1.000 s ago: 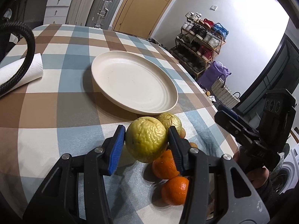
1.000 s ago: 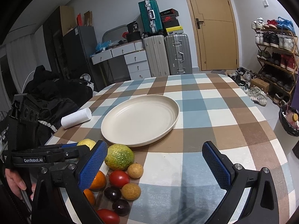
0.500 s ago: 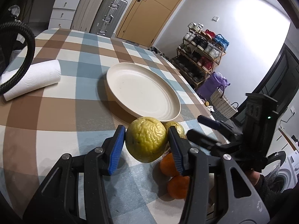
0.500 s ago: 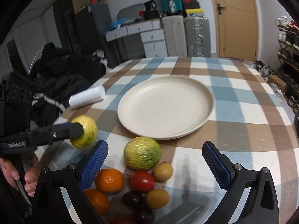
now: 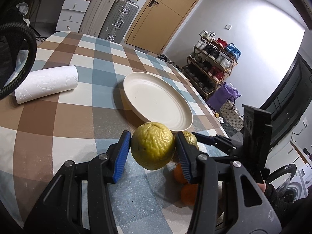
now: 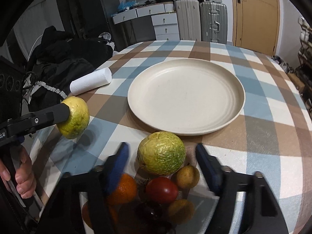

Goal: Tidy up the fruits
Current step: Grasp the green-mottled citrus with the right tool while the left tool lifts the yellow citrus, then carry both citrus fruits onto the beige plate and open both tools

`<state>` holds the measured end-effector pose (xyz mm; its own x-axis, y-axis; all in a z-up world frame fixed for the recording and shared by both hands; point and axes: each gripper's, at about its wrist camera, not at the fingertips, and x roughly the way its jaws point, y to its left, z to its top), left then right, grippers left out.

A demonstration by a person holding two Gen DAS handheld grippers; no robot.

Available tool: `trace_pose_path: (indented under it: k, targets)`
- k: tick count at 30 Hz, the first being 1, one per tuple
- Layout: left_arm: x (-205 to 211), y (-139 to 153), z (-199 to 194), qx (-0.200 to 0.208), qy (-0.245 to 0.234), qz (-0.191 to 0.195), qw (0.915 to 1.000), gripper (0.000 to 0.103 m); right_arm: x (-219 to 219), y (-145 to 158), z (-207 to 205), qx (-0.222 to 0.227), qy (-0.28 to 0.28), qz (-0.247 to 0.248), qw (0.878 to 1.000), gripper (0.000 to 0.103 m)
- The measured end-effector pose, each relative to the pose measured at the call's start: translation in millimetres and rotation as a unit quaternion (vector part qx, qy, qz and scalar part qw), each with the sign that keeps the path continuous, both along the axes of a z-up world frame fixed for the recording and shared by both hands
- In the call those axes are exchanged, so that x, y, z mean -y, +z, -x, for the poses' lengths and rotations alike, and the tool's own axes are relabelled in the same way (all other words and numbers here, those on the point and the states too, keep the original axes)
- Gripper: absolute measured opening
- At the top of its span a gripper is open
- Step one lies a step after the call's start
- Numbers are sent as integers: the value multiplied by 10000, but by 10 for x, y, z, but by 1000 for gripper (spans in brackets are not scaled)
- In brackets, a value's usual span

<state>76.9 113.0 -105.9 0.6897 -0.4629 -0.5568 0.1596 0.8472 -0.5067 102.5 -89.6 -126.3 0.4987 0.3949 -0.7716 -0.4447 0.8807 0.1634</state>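
Tongs on the left clamped on a wrinkled yellow citrus, held above the bench near the cream plate. Right tongs spread apart, astride the green-yellow citrus in the fruit pile, not touching.

Bare cream plate open from above, fruit pile crowding its near rim, paper roll well aside.

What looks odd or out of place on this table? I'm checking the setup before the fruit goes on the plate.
Only the paper towel roll stands out: it lies on its side left of the plate, unrelated to the fruit. The plate is bare, the yellow fruit is gripped in the left gripper, nothing spilled.
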Motion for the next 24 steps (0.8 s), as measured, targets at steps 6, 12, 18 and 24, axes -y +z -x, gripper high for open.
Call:
trace_pose_path:
  k: [6,12,18,24]
  targets:
    - [-26,35,21,27,38,-10,10000,44,94,-8,-5,-69,-60,-354,9993,49]
    - [7,114,-30,80,44,-60,9999,44,192,122,51,177,-52,-709,9973,49]
    - [152,205,-175,119,-106,-129,9998,44,333,290,22,368,-127,-1126,9929,49]
    - [326,297,-415,195,-203,-199,9994,44,481,440,-142,455,-195,-1426,9885,49]
